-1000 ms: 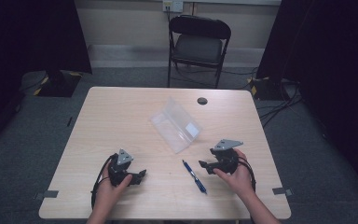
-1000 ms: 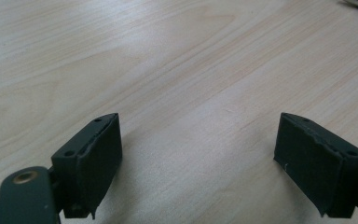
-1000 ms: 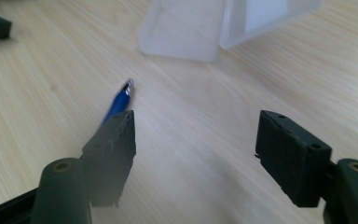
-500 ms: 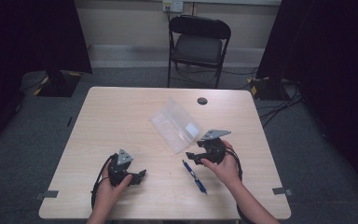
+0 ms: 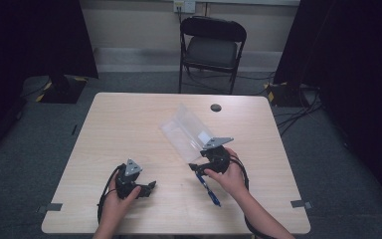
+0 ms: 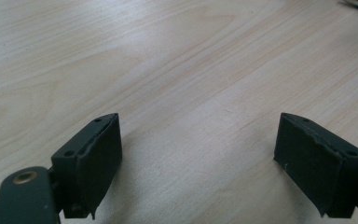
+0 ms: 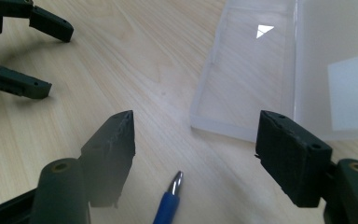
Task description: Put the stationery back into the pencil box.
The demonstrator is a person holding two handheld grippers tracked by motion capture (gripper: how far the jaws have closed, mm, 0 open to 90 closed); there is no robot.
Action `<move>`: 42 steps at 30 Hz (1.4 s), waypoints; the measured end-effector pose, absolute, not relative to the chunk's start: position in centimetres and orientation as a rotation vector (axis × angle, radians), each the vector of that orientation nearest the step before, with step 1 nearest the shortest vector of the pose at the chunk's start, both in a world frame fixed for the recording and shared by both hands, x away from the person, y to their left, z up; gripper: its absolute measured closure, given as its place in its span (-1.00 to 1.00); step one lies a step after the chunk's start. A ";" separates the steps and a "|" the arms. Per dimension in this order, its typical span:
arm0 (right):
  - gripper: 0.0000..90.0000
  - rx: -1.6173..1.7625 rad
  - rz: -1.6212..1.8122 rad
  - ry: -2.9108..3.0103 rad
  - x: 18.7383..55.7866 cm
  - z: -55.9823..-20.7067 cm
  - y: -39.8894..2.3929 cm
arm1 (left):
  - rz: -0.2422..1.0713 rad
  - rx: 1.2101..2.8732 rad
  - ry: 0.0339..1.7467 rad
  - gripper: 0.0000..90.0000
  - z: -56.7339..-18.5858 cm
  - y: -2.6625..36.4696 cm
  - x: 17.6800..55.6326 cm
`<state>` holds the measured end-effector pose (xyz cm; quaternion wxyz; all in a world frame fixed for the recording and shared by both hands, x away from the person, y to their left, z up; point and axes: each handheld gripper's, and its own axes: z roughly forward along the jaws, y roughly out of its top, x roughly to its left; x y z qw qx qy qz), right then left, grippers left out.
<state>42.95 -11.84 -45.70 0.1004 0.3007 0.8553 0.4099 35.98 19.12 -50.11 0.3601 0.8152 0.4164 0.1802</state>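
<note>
A clear plastic box (image 5: 189, 132) lies open in the middle of the wooden table (image 5: 129, 124). In the right gripper view the same box (image 7: 251, 79) lies ahead and to the right. A blue pen (image 5: 208, 186) rests just in front of it, its metal tip (image 7: 175, 182) between my right jaws. My right gripper (image 5: 197, 168) (image 7: 196, 119) stands open over the pen's tip, close to the box's near corner, holding nothing. My left gripper (image 5: 149, 188) (image 6: 198, 123) rests open on bare wood at the front left, seen from the right gripper view as well (image 7: 32, 37).
A small black round cap (image 5: 215, 107) sits near the table's far edge. A black folding chair (image 5: 213, 47) stands behind the table. Cables run over the floor at the right (image 5: 298, 104). Dark curtains close off both sides.
My right gripper has moved left and a little away from the person, from beside the pen to over its tip near the box. The left gripper has stayed put.
</note>
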 end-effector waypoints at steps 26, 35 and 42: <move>0.47 0.874 1.094 2.563 45.0 -47.8 -8.0 | 0.462 2.104 1.069 -0.68 -50.1 19.2 35.9; 0.84 0.947 1.066 2.551 45.3 -47.9 -8.8 | 0.460 2.098 1.071 -0.68 -50.1 19.2 35.8; 0.97 1.020 1.076 2.515 45.3 -47.8 -11.3 | 0.460 2.098 1.071 -0.68 -50.1 19.2 35.8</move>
